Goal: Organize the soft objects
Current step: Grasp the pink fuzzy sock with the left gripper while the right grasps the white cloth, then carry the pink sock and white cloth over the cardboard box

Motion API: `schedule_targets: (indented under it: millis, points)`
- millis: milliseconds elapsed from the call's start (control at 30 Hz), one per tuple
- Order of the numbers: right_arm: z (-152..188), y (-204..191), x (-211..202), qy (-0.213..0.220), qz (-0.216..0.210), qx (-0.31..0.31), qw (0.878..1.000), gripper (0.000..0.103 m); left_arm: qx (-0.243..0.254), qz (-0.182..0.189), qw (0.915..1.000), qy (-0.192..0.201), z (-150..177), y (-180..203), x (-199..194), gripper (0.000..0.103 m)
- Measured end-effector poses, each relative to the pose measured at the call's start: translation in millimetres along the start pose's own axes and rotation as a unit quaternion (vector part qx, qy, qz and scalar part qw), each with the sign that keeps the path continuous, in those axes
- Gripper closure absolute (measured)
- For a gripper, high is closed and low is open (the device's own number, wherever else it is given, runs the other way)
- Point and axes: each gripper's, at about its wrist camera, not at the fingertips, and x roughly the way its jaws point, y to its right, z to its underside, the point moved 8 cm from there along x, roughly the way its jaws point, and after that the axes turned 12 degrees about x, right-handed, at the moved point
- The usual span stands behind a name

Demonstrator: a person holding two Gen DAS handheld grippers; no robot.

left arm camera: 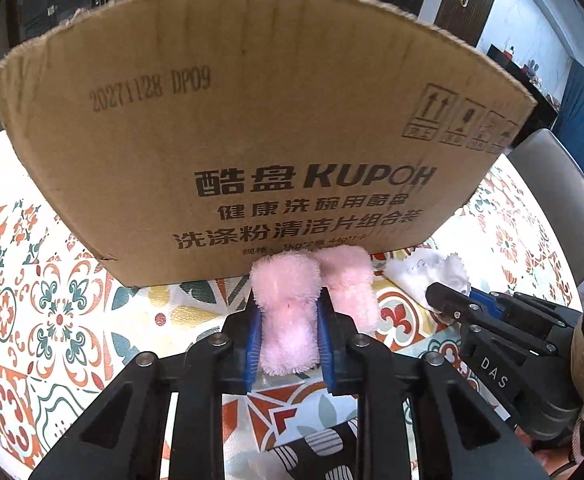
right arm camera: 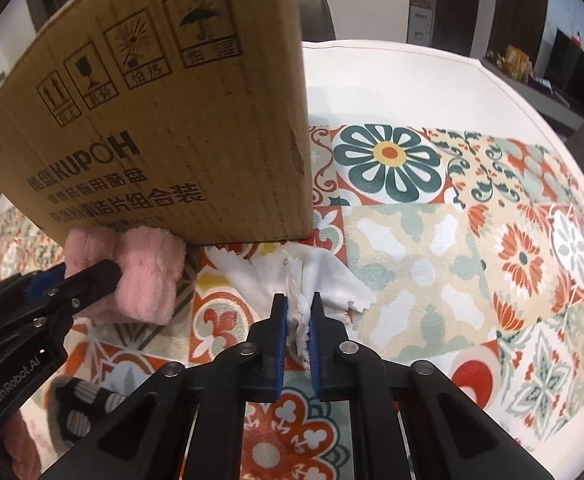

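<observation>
On the bench [right arm camera: 432,80], covered by a cloth patterned with orange, teal and cream floral tiles, a black fabric item with pale striped ovals [right arm camera: 77,404] lies at the near left edge, below the left gripper [left arm camera: 287,320]. That gripper is pinching a fluffy pink plush cloth [left arm camera: 287,312] between its 2 blue-padded fingers; the cloth is folded into 2 lobes, and its far end touches the base of the tall brown corrugated cardboard box [left arm camera: 251,120]. The box stands upright on the bench, printed with "KUPOH", Chinese text, a date code and 4 handling symbols.

In the right wrist view the pink plush cloth [right arm camera: 143,272] sits at the box's [right arm camera: 171,120] lower front edge with the left gripper [right arm camera: 91,276] clamped on it. Just right of it, near the box's front right corner, lies a crumpled white cloth with zigzag-cut edges [right arm camera: 324,276]. The right gripper [right arm camera: 298,320] is closed on a bunched fold of this white cloth, the rest spreading on the bench. From the left wrist view the right gripper [left arm camera: 448,300] reaches the white cloth [left arm camera: 432,272].
</observation>
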Motion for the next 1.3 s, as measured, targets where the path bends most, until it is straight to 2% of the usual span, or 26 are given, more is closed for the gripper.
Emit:
schedule_targets:
  millis: [500, 1033, 1300]
  points:
    - [-2, -3, -47, 0.048, -0.024, 0.013, 0.998, 0.093, -0.001, 0.018, 0.9984, 0.053, 3, 0, -52, 0.08]
    - [-15, -11, -113, 0.116, -0.042, 0.019, 0.992, 0.093, 0.002, -0.006, 0.993, 0.118, 11, -11, -132, 0.08]
    - [-22, -21, -144, 0.152, -0.051, 0.014, 0.987, 0.093, 0.005, -0.018, 0.988, 0.153, 1, -5, -159, 0.08]
